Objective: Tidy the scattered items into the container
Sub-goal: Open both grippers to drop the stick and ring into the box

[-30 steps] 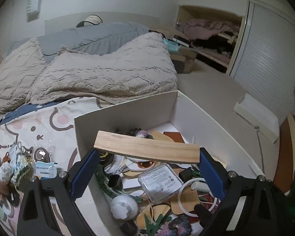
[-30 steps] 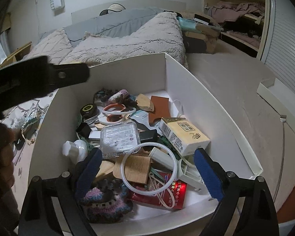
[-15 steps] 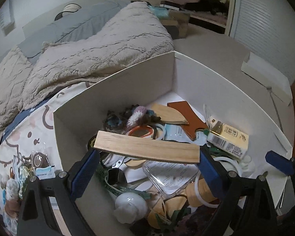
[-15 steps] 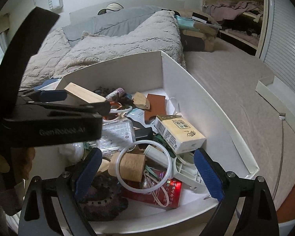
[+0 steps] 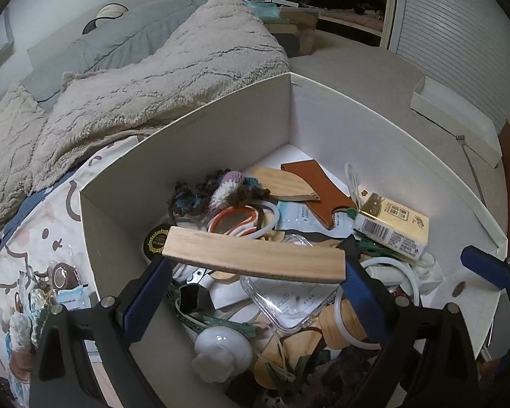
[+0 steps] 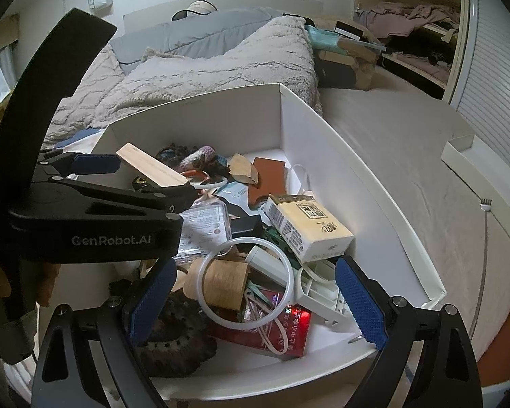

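Note:
My left gripper (image 5: 253, 272) is shut on a flat wooden slat (image 5: 251, 255), gripped by its two ends, and holds it level above the inside of the white box (image 5: 221, 129). The slat (image 6: 151, 169) and left gripper (image 6: 132, 183) also show in the right wrist view, over the box's left side. The white box (image 6: 374, 183) holds a jumble: a yellow carton (image 6: 306, 226), a white ring (image 6: 248, 280), a clear plastic case (image 5: 285, 302), crochet pieces. My right gripper (image 6: 255, 302) is open and empty, above the box's near end.
Several small scattered items (image 5: 40, 299) lie on the patterned sheet left of the box. A beige blanket (image 5: 159, 78) and grey pillow lie behind it. A white lid (image 5: 455, 119) lies on the bed to the right, near a closet.
My left gripper has carried the slat forward and down, from above the box's left wall to over its contents. My right gripper has stayed nearly still.

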Demonstrator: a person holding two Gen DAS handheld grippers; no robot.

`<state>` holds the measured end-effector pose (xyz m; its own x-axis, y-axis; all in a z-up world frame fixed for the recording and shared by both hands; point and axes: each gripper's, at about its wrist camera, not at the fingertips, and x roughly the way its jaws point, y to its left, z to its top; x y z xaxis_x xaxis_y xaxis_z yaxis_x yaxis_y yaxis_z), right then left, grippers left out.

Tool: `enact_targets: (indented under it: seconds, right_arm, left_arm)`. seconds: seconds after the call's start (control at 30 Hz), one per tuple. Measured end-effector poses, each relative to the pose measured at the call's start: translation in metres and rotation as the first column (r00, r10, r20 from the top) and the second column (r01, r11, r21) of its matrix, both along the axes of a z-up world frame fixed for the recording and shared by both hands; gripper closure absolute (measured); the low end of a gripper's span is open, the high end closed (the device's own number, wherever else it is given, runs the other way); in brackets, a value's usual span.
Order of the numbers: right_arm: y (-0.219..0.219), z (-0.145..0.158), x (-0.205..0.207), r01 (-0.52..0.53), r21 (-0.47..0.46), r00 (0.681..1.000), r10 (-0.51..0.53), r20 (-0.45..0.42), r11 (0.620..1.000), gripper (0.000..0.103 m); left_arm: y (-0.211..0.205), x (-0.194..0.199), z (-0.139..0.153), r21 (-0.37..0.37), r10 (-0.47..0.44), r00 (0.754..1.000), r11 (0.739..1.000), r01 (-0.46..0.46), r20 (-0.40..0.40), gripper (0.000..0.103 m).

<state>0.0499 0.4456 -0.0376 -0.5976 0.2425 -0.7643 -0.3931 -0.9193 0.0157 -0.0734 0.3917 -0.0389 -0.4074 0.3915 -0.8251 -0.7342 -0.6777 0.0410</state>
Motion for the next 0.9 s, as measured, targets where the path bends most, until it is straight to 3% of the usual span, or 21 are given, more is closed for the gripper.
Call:
enact_targets:
  seconds: [0.23, 0.9]
  right_arm:
    - [-0.002, -0.001, 0.001, -0.009, 0.007, 1.0, 0.009, 0.006, 1.0, 0.009]
    - [-0.001, 0.001, 0.002, 0.011, 0.022, 1.0, -0.011, 0.0, 1.0, 0.009]
  left_arm:
    - [0.001, 0.007, 0.003, 0.0, -0.014, 0.999, 1.0, 0.014, -0.048, 0.0]
    - [-0.011, 0.014, 0.015, 0.072, 0.027, 0.997, 0.997, -0.022, -0.068, 0.0]
